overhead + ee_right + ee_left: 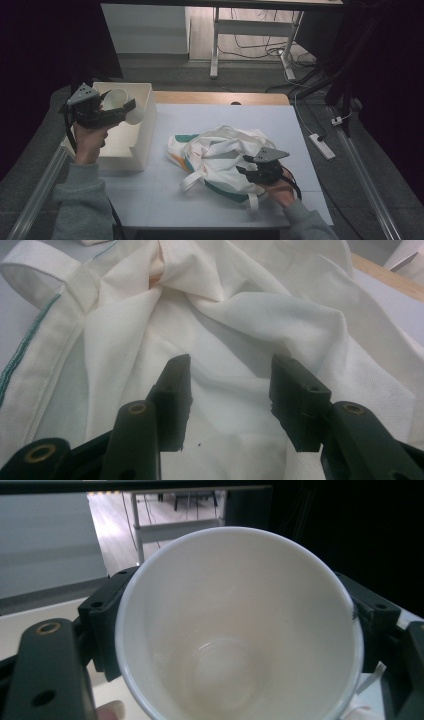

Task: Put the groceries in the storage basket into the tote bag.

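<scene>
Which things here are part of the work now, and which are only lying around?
In use:
- white cup, clamped in the left tongs above the white box
- cloth bag, with the right tongs open over it

Lying about:
- power strip on the floor, right of the table
- cables under the far desk

A white table (150,200) carries a white box (145,120) at its left edge, near the far left corner. Above the box, the left hand (89,140) holds the left gripper (122,107), whose jaws clasp a white cup (120,102) lying on its side. A crumpled white cloth bag (220,160) with green and orange trim lies in the middle of the table. The right gripper (242,165), held by the right hand (280,192), rests on the bag's right side, towards the near right corner.
</scene>
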The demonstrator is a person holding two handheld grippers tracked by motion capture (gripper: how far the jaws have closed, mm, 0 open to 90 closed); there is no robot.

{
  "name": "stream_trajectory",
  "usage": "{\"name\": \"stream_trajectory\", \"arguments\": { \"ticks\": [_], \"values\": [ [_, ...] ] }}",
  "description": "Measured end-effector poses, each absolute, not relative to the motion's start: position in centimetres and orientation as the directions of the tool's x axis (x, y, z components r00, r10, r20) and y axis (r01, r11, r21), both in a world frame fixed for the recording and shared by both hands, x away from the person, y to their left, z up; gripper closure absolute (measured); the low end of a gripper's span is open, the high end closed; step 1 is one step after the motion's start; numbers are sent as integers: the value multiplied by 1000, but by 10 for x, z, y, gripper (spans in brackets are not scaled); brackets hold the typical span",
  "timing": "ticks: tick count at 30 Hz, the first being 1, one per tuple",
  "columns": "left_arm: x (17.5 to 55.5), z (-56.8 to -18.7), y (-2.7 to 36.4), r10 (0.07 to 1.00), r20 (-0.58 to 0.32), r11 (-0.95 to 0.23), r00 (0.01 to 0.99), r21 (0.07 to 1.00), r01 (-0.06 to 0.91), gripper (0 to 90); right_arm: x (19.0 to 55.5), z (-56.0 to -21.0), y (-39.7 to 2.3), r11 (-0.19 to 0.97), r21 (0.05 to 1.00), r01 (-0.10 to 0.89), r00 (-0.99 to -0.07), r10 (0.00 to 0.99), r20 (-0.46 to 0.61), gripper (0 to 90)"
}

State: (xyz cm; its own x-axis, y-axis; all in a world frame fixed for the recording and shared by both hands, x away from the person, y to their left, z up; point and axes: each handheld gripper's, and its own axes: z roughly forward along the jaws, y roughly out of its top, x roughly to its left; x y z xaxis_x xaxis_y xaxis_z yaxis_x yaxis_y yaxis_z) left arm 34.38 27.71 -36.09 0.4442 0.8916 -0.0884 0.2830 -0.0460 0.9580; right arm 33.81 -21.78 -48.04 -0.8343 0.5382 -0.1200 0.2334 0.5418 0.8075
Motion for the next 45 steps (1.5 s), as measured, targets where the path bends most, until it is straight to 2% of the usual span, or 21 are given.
{"name": "stream_trajectory", "arguments": {
  "ticks": [10, 30, 45],
  "values": [
    [338, -354, 266, 863, -100, -38, 496, 965, 261, 191, 338, -481, -217, 545, 805, 235, -835, 537, -119, 514],
    [335, -350, 215, 759, -68, -136, 648, 956, 260, 190, 338, -481, -217, 544, 806, 235, -836, 536, -118, 513],
    [344, -368, 170, 685, -73, -221, 724, 927, 303, 190, 338, -482, -216, 540, 809, 234, -841, 530, -110, 509]
  ]
}}
